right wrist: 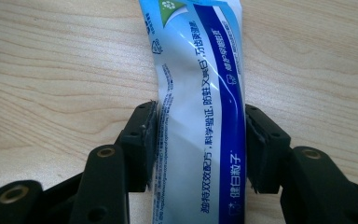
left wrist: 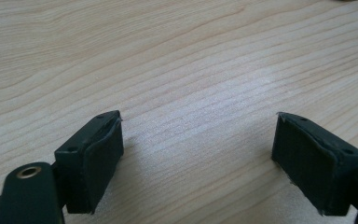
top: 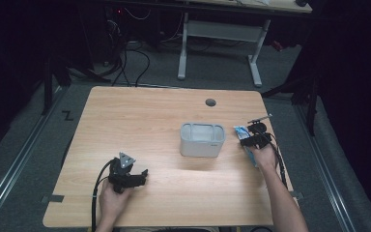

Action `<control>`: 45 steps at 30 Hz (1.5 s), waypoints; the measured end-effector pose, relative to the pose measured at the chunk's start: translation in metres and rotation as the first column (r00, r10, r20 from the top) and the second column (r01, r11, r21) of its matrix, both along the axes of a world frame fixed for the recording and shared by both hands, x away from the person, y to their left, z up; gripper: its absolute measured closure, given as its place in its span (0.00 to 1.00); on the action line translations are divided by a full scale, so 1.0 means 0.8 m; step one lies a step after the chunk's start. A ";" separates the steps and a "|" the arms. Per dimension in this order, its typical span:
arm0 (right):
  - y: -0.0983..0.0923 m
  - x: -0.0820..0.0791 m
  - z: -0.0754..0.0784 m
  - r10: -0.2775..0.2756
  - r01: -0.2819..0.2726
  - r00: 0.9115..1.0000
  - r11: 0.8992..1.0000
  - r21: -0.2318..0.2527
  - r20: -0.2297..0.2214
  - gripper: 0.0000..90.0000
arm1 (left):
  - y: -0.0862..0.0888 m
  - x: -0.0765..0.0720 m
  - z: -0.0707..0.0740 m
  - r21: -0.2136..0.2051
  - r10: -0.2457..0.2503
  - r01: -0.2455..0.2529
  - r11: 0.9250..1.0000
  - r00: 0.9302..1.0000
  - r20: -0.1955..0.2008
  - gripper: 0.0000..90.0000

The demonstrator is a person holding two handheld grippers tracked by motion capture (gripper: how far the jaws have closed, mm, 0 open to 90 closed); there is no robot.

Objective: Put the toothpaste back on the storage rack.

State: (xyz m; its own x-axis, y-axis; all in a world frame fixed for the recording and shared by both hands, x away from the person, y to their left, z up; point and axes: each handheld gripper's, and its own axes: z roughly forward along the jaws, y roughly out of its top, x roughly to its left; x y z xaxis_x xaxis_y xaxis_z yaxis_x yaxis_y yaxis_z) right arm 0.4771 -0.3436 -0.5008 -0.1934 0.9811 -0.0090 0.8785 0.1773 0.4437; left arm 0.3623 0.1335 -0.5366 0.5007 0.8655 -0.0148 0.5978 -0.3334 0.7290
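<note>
A: Right gripper [right wrist: 200,144]?
B: Jaws clamped on the blue-and-white plastic toothpaste tube [right wrist: 198,93], at 3 o'clock of the grey plastic organiser bin [top: 202,139]; tube ends cut off.
A: Left gripper [left wrist: 198,158]?
B: Jaws spread, nothing between, over the light wooden table [left wrist: 177,56].

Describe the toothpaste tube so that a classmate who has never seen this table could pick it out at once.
Start at the pale wooden table and find the grey tub near its middle. Just to the tub's right, the right gripper has its jaws closed on the toothpaste tube. It is the one glossy, printed thing here: flat, white and blue, with Chinese lettering.
</note>
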 end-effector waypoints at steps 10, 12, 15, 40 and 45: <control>0.007 -0.001 0.003 -0.005 0.004 1.000 1.000 -0.022 -0.025 0.65 | 0.001 -0.002 0.000 -0.001 -0.007 0.007 1.000 1.000 -0.001 0.19; 0.009 0.000 0.004 0.006 -0.007 1.000 0.999 -0.036 -0.030 0.68 | 0.001 -0.002 0.000 -0.001 -0.007 0.007 1.000 1.000 -0.001 0.19; 0.012 0.001 0.006 0.028 -0.030 0.999 0.998 -0.063 -0.041 0.70 | 0.001 -0.002 0.000 -0.001 -0.007 0.007 1.000 1.000 -0.001 0.19; 0.019 -0.009 0.028 0.080 -0.080 0.997 0.996 -0.042 0.001 0.80 | 0.000 0.001 0.000 -0.001 0.001 -0.001 1.000 1.000 0.001 0.19; 0.018 -0.017 0.040 0.101 -0.099 0.994 0.994 -0.037 0.036 0.80 | 0.000 0.001 0.000 -0.001 0.003 -0.003 1.000 1.000 0.001 0.19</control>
State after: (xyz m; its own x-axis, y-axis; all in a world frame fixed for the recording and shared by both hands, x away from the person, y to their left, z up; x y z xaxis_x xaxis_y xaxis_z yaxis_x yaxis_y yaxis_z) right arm 0.4637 -0.3295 -0.4685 -0.2893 0.9558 -0.0518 0.8385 0.2792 0.4679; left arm 0.3630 0.1334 -0.5366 0.4985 0.8668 -0.0154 0.5979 -0.3309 0.7301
